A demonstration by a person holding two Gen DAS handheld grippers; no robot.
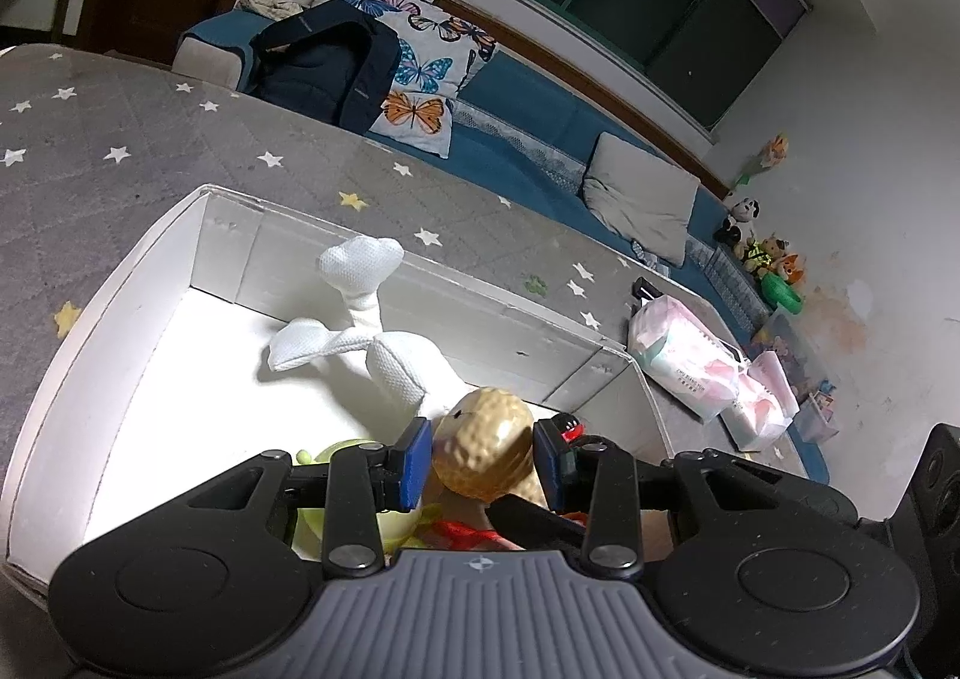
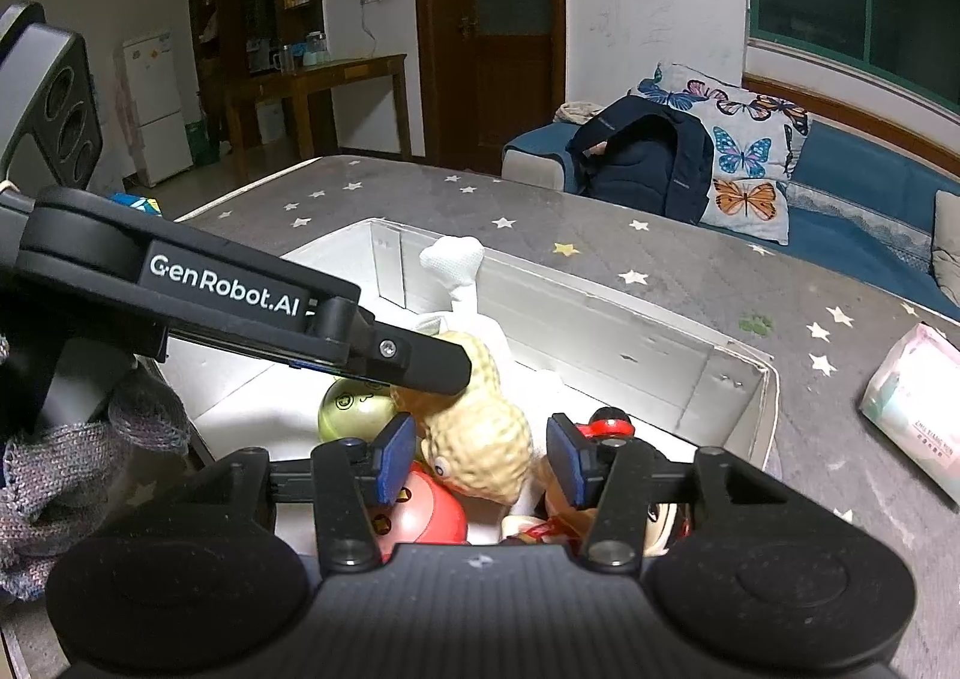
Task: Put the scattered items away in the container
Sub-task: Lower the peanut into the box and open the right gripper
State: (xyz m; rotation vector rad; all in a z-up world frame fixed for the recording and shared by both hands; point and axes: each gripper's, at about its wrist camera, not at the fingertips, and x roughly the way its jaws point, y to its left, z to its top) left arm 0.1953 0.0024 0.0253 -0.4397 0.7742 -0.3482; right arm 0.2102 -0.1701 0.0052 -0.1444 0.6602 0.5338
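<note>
A white box [image 1: 150, 271] [image 2: 738, 367] stands on a grey star-patterned mat. Inside lie a white stuffed toy [image 1: 372, 343] [image 2: 456, 265], a green ball toy [image 2: 354, 409] [image 1: 342, 451], a red round toy [image 2: 420, 511] and a small doll with red parts [image 2: 606, 427]. My left gripper [image 1: 482, 460] is shut on a tan peanut toy [image 1: 486, 445] [image 2: 480, 439] above the box floor. It shows in the right wrist view as a black arm [image 2: 414, 358] over the peanut. My right gripper [image 2: 480, 457] is open, its blue pads either side of the peanut.
Pink-and-white tissue packs [image 1: 690, 355] [image 2: 912, 397] lie on the mat right of the box. A blue sofa [image 1: 528, 138] with a butterfly cushion [image 2: 744, 156] and a dark backpack [image 2: 648, 156] runs behind. Plush toys [image 1: 762, 253] sit at the far wall.
</note>
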